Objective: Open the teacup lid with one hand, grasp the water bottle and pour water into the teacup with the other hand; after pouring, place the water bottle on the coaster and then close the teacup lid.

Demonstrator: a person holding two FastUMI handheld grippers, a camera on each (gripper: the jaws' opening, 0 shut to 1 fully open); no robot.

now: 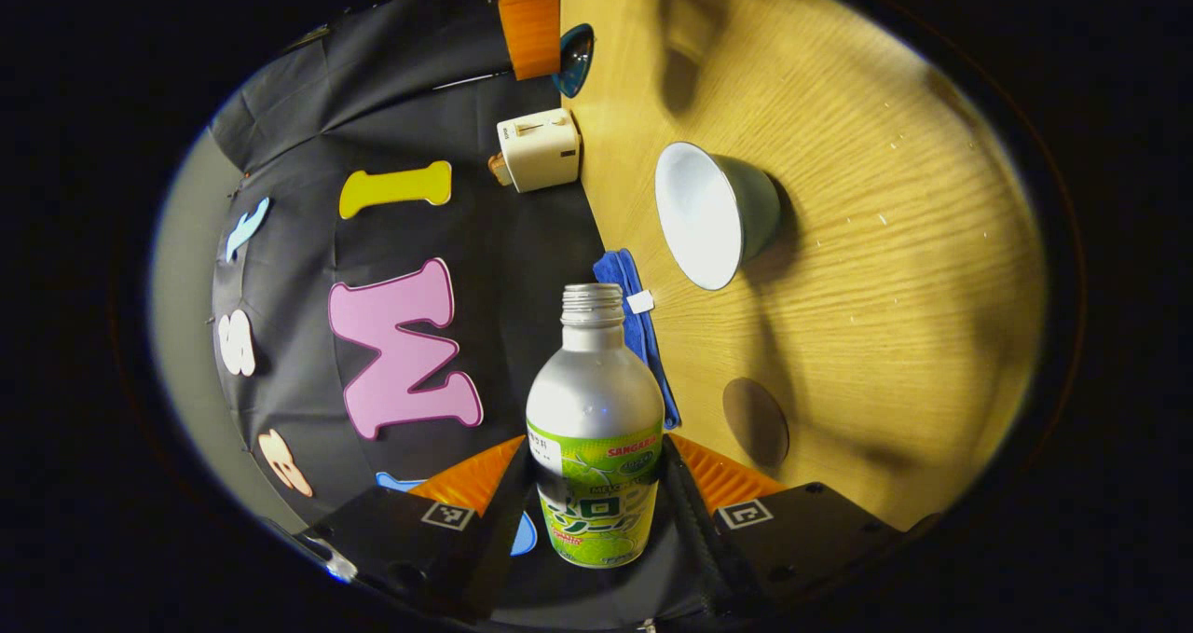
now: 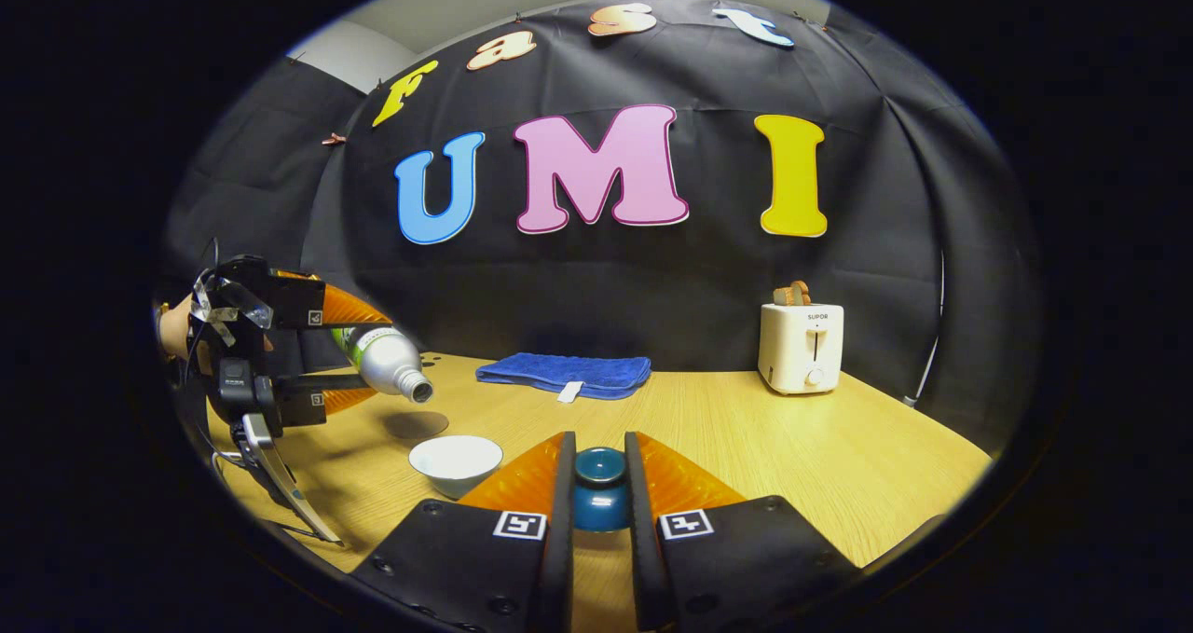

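Bottle (image 2: 382,358), clamped in the left fingers (image 2: 349,353), lies nearly level, mouth toward the open cup (image 2: 456,460) seemingly just below, while right fingers (image 2: 596,498) pinch the lid (image 2: 599,493).

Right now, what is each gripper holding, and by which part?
Left gripper: silver water bottle, by its green-labelled lower body. Right gripper: dark teal teacup lid, by its sides.

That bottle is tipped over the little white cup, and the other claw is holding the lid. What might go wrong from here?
1. The bottle is tilted with its open mouth above the table, a bit to the side of the cup, so water may miss it.
2. The cup looks small and shallow, so pouring fast could overflow it.
3. The right gripper pinches the small round lid at its sides; it might slip out.
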